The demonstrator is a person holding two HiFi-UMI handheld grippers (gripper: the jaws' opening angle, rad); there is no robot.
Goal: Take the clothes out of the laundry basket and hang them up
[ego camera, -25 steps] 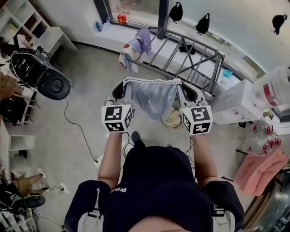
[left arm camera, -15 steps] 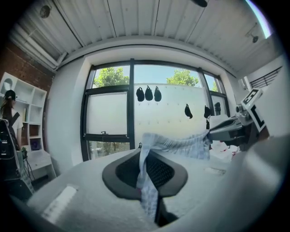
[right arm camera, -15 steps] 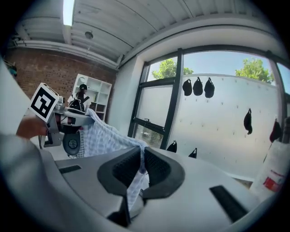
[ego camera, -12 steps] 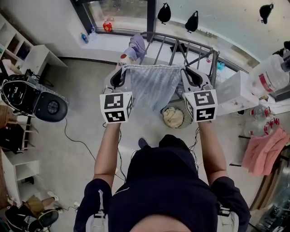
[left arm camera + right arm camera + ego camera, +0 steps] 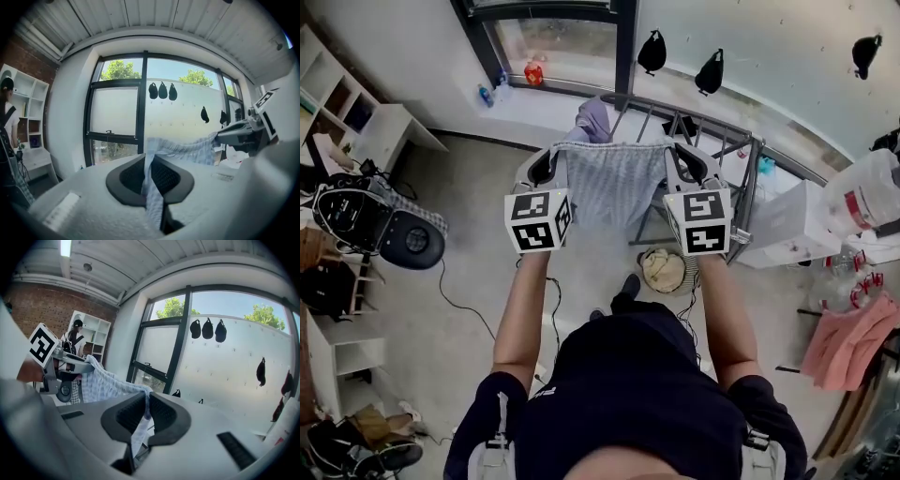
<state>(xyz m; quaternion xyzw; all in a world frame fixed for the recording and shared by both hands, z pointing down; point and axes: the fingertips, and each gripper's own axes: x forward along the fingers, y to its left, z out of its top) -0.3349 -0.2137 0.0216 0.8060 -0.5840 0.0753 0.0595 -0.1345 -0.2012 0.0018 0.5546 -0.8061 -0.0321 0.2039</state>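
A light blue checked garment (image 5: 616, 183) is stretched flat between both grippers, held up in front of the grey drying rack (image 5: 741, 159) by the window. My left gripper (image 5: 555, 152) is shut on its left edge; the cloth (image 5: 152, 187) runs down between the dark pads. My right gripper (image 5: 673, 150) is shut on its right edge, and the fabric (image 5: 139, 427) hangs through the closed jaws. A purple garment (image 5: 593, 118) hangs on the rack's far left end. The laundry basket (image 5: 664, 269) sits on the floor below, with pale clothes in it.
A dark office chair (image 5: 370, 223) stands at the left beside white shelves (image 5: 352, 117). A white box (image 5: 792, 225) and a pink cloth (image 5: 848, 337) lie to the right. Black items (image 5: 710, 70) hang on the window wall. A person (image 5: 75, 336) stands by shelves.
Both grippers have carried the stretched garment up and forward, from over the basket toward the rack and window. The basket now shows below the garment. Both grips are unchanged.
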